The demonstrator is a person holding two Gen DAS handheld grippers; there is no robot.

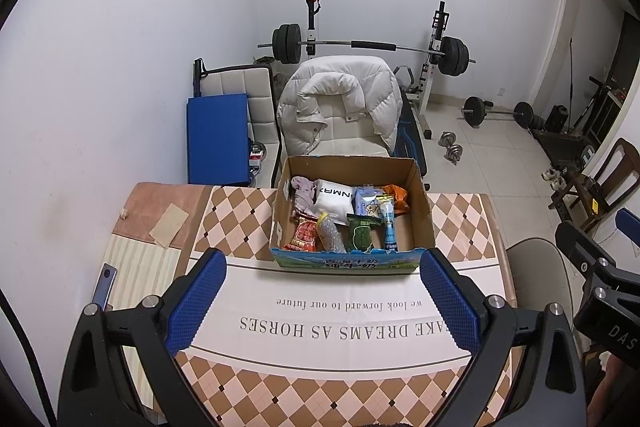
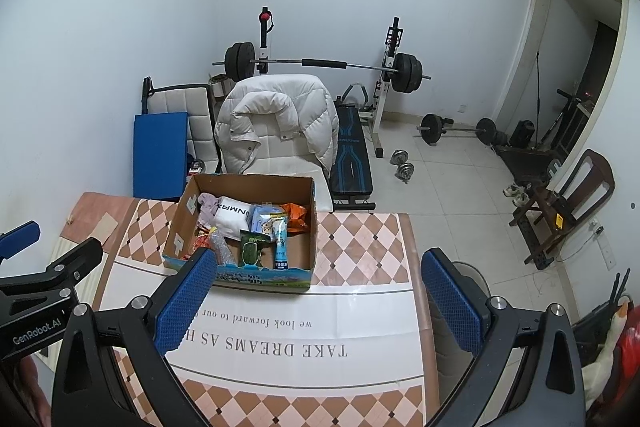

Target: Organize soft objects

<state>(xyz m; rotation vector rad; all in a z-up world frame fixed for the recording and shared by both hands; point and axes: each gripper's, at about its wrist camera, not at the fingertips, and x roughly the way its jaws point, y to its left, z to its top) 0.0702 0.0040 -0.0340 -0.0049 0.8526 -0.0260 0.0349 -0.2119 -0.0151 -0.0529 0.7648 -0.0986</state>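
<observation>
Cardboard box (image 1: 352, 259) is the landmark, open on top, so entry from above is free. Its tall back and side walls block any sideways reach. Inside: packets and cloth crowd the back and left; bare floor shows at the box's front-right corner (image 2: 298, 251). Table (image 1: 340, 323) in front of the box is bare cloth, w/ bare strips either side. Behind the box, a chair w/ white jacket (image 1: 340, 99) stands close — tight there.
</observation>
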